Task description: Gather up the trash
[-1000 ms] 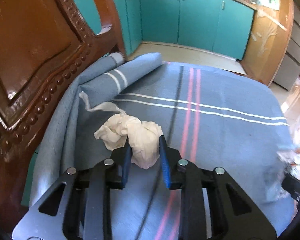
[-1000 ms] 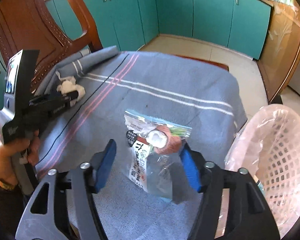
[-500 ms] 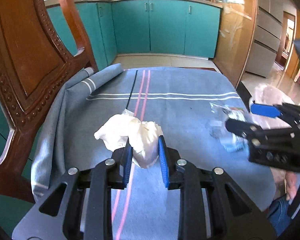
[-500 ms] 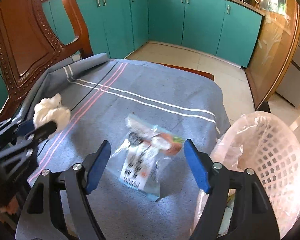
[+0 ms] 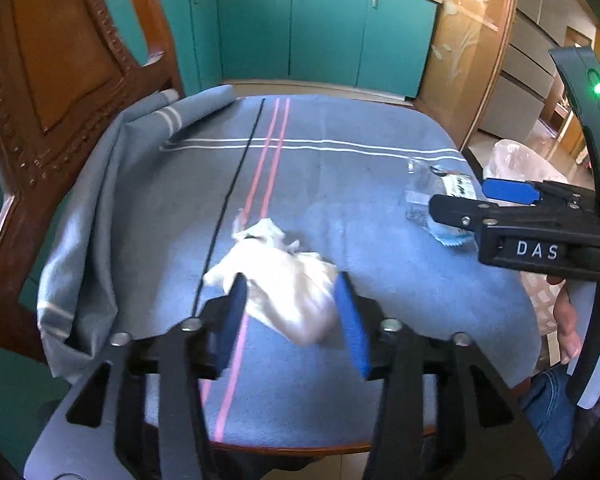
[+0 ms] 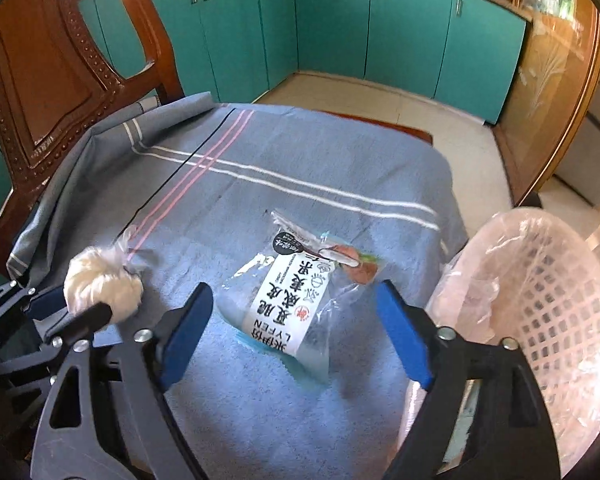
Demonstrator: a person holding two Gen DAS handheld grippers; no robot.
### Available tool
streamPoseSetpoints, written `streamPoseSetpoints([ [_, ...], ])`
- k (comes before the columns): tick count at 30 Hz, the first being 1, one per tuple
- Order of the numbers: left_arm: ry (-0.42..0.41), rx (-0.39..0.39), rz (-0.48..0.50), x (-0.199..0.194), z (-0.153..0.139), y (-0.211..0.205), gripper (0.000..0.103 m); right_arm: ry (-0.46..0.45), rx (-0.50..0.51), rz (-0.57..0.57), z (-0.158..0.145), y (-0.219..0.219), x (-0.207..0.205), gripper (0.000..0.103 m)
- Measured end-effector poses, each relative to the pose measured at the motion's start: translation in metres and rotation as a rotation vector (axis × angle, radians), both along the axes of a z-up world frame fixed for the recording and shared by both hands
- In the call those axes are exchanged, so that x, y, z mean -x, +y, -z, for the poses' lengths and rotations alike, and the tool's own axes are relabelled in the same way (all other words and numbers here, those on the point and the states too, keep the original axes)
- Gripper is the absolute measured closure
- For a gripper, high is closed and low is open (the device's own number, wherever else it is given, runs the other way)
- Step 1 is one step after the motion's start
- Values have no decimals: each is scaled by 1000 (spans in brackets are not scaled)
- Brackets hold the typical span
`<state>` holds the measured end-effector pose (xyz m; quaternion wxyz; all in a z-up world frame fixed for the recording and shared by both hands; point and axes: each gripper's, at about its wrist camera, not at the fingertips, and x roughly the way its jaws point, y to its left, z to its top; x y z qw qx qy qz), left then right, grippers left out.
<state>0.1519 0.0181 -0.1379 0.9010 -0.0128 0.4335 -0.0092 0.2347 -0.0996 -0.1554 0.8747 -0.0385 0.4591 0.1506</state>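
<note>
Crumpled white tissue (image 5: 288, 292) sits lower centre between the left gripper (image 5: 296, 320), whose jaws are opening, likely releasing it. Right gripper (image 6: 296, 336), opening wide and empty, straddles the clear printed plastic wrapper (image 6: 300, 292) beside the pink mesh basket (image 6: 540, 300).

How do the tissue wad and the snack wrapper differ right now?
The tissue wad is white, crumpled and opaque; the snack wrapper is flat, clear and printed. The wad sits between the opening left gripper; the wrapper lies ahead of the opening right gripper. Both are on the blue cloth.
</note>
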Motion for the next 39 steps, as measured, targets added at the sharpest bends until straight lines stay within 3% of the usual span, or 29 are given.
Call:
streamPoseSetpoints([
  [5, 0, -8, -23, -2, 1, 3, 35, 13, 20, 15, 8, 0, -4, 20],
  [8, 5, -14, -12, -3, 2, -1, 33, 3, 50, 9, 11, 6, -5, 20],
  [20, 26, -33, 3, -13, 14, -8, 33, -5, 102, -43, 21, 25, -4, 20],
  [24, 27, -43, 8, -15, 14, -11, 38, -7, 114, -50, 22, 28, -4, 20],
  [26, 31, -63, 8, -17, 16, -13, 45, -10, 113, -54, 22, 29, -4, 22],
  [30, 30, -82, 9, -18, 19, -16, 51, -4, 102, -80, 23, 31, -4, 43],
  [33, 24, -91, 20, -17, 18, -18, 59, 9, 83, -90, 24, 31, -3, 49],
  [39, 4, -102, 9, -12, 14, -18, 66, -16, 51, -87, 13, 28, 0, 50],
])
